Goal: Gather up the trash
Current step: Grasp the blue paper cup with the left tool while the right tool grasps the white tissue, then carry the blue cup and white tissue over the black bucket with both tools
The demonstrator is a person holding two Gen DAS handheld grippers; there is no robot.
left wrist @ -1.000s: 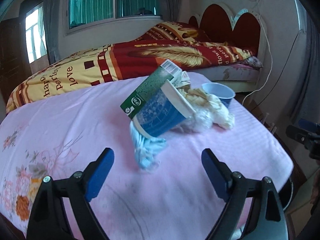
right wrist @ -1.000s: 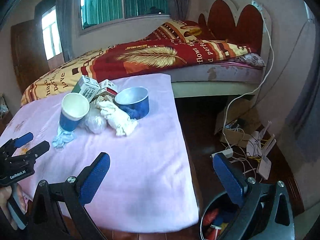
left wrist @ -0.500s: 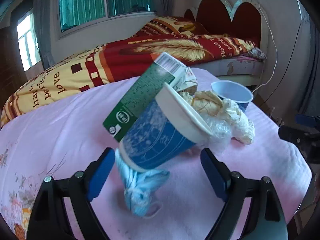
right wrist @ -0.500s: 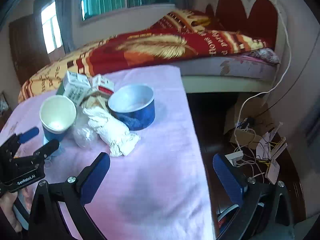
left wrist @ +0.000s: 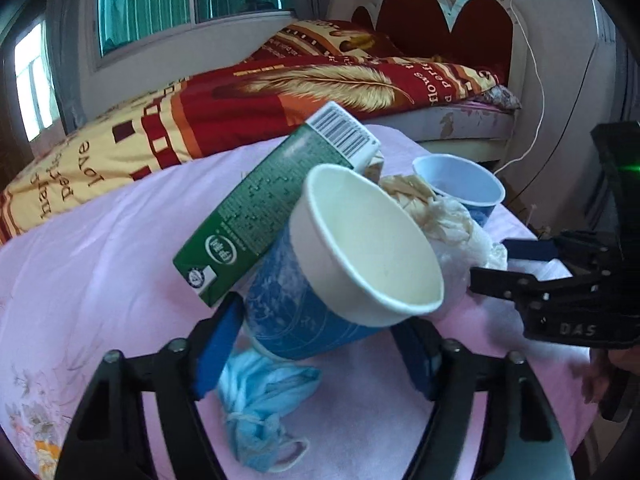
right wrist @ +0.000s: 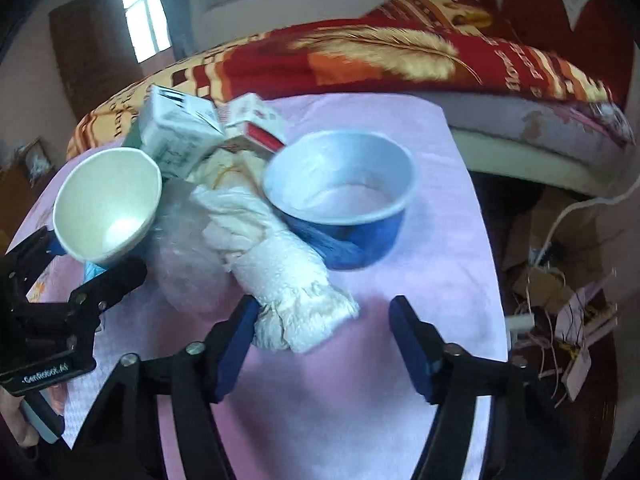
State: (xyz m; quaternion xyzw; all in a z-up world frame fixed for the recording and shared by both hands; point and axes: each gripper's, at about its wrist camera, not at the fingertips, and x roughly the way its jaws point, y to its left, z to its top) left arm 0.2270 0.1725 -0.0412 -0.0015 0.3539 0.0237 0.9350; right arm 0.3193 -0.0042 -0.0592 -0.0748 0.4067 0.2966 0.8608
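A pile of trash lies on the pink cloth [left wrist: 100,264]. A blue paper cup [left wrist: 320,280] leans tilted, its base between the fingers of my open left gripper [left wrist: 316,344]. A green carton [left wrist: 276,204] leans behind it and a crumpled blue face mask [left wrist: 260,412] lies below. A white crumpled tissue wad [right wrist: 280,276] lies with its near end between the fingers of my open right gripper [right wrist: 324,340]. A second blue cup [right wrist: 344,196] stands upright behind the wad. A clear plastic bag [right wrist: 188,252] lies beside it.
A small red and white box [right wrist: 256,124] sits at the back of the pile. A bed with a red and yellow blanket [left wrist: 280,92] runs behind. Cables and paper tags [right wrist: 560,300] lie on the dark floor to the right of the cloth's edge.
Both grippers have moved forward to the pile. The left fingers now flank the tilted cup's base and the right fingers now flank the tissue wad's near end.
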